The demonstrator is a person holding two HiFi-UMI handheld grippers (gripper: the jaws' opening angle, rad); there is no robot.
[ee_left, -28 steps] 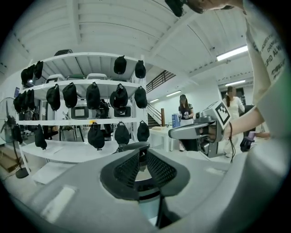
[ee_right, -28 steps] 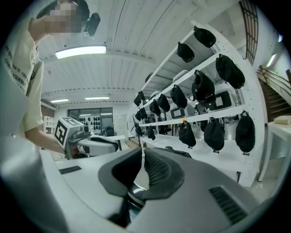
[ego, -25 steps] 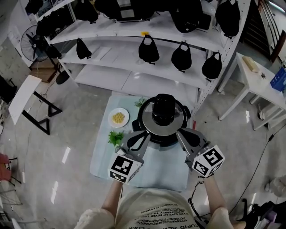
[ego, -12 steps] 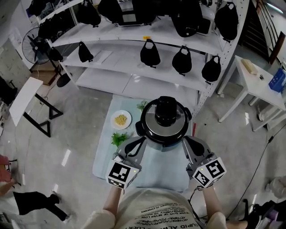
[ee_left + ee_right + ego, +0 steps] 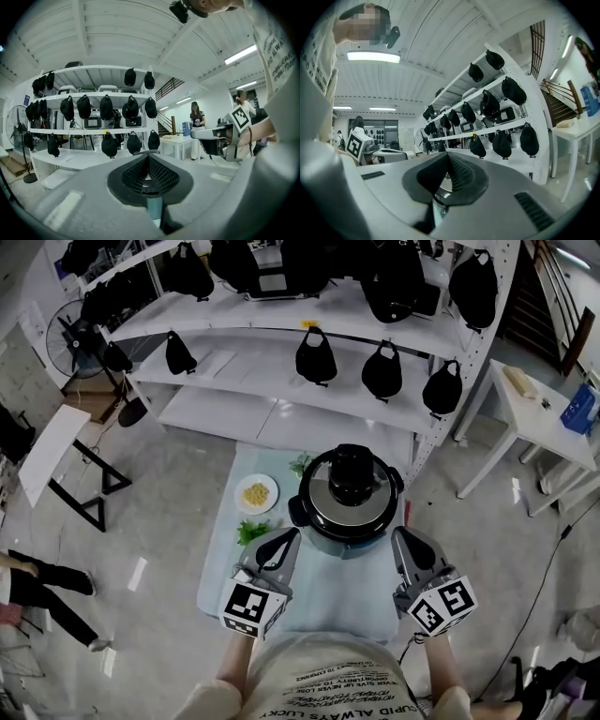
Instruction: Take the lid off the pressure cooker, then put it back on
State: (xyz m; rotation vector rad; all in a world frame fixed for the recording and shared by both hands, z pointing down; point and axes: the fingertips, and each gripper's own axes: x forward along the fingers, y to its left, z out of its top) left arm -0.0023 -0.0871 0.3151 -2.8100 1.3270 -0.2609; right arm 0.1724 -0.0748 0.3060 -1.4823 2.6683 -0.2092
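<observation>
- Sitting at the middle of the pale blue rectangular worktop (image 5: pixel 333 592), toward its far edge: squat round black pressure cooker (image 5: pixel 309 523).
- Resting flat on top of it, with no gap visible at the rim: round brushed-steel lid (image 5: pixel 328 504) with a chunky black centre knob.
- Hovering over the near-left part of the worktop, just short of the cooker and not touching it: grey left gripper (image 5: pixel 287 536) with its marker cube, ribbed black fingers (image 5: pixel 161 176) clenched together on nothing.
- Hovering at the near-right edge, likewise clear of the cooker: grey right gripper (image 5: pixel 401 536), fingers (image 5: pixel 459 173) pressed shut and empty.
- Judging by this alone: either nothing begun or everything finished, with the lid on and no grip taken; impossible to say which.
- If not begun, all left to do: grasp the lid, free it, lift it off, then seat it again.
- Lying along the left edge of the worktop, outside the task: small white plate of yellow food (image 5: pixel 256 494) and a bunch of green leaves (image 5: pixel 248 531).
- Hidden or unclear: lock position of the lid too small to read; cooker body mostly covered by the lid from above; near edge of the worktop cut off by the person's shirt; cooker absent from both gripper views, only white shelving with black bags beyond the fingertips.
</observation>
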